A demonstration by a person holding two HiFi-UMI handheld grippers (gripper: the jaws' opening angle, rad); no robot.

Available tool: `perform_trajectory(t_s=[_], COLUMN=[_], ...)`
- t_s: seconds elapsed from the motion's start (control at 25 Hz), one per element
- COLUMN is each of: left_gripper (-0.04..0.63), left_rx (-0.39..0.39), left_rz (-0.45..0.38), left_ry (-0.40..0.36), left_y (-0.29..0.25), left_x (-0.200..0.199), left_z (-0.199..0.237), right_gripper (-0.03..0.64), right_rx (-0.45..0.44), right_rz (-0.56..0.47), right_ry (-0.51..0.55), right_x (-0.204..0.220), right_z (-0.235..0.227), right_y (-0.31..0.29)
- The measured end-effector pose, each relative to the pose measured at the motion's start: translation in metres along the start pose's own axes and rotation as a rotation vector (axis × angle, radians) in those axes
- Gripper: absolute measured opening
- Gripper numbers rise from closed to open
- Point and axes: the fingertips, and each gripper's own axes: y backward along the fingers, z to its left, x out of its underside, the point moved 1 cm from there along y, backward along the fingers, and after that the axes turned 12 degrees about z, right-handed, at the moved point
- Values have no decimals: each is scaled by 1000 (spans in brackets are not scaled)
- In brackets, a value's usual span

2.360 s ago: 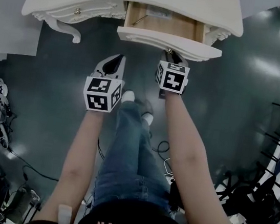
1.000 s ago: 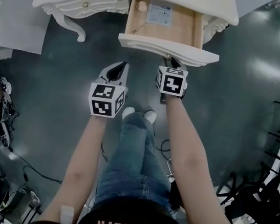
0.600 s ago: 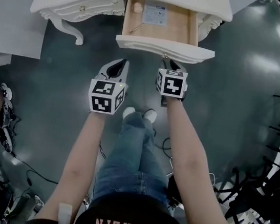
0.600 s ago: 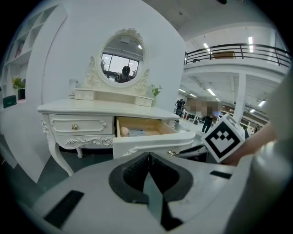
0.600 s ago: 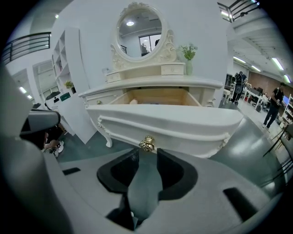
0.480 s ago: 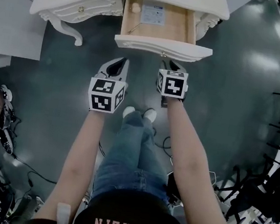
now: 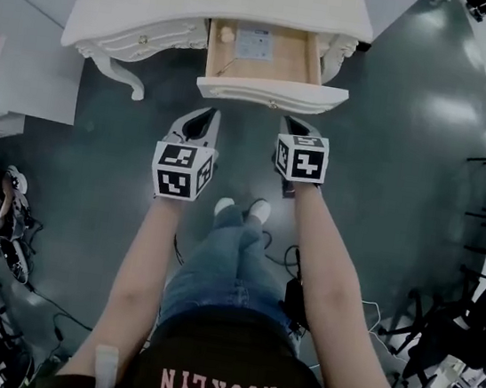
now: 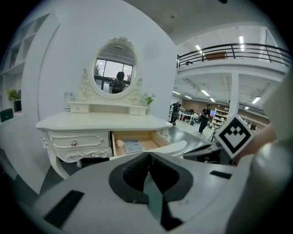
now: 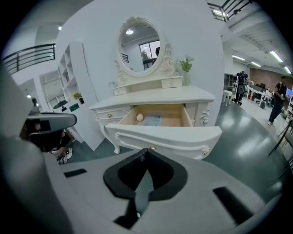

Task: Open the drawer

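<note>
Looking at a pretty much finished job here. Got the cream-fronted, wood-lined drawer (image 7: pixel 271 92) pulled well out of the right half of the white carved dressing table (image 7: pixel 225 2), with a printed paper card (image 7: pixel 253 42) and a small pale round thing (image 7: pixel 225 34) (no idea what) lying inside. Found both tongs off it, hanging just in front, clear of the front panel. Reading the left gripper (image 7: pixel 205 117) as pressed together on nothing. Same for the right gripper (image 7: pixel 291 122), only just snapped closed, empty, lined up with the little brass knob (image 9: pixel 152 147) but not touching. Guessing held back like that simply to stay out of the drawer's way, with no pulling left to do.
</note>
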Motion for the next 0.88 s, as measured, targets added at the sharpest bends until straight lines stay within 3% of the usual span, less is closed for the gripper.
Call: perform_trajectory(t_s=[0.88], left_gripper=[5], left_rx=[-35], left_rz=[-238], left_ry=[-38], left_y=[73], left_x=[-114], left_z=[2], right_gripper=[-3], right_rx=[-102], right_rz=[-314], right_ry=[166], right_x=[-105], right_z=[50], right_y=[135])
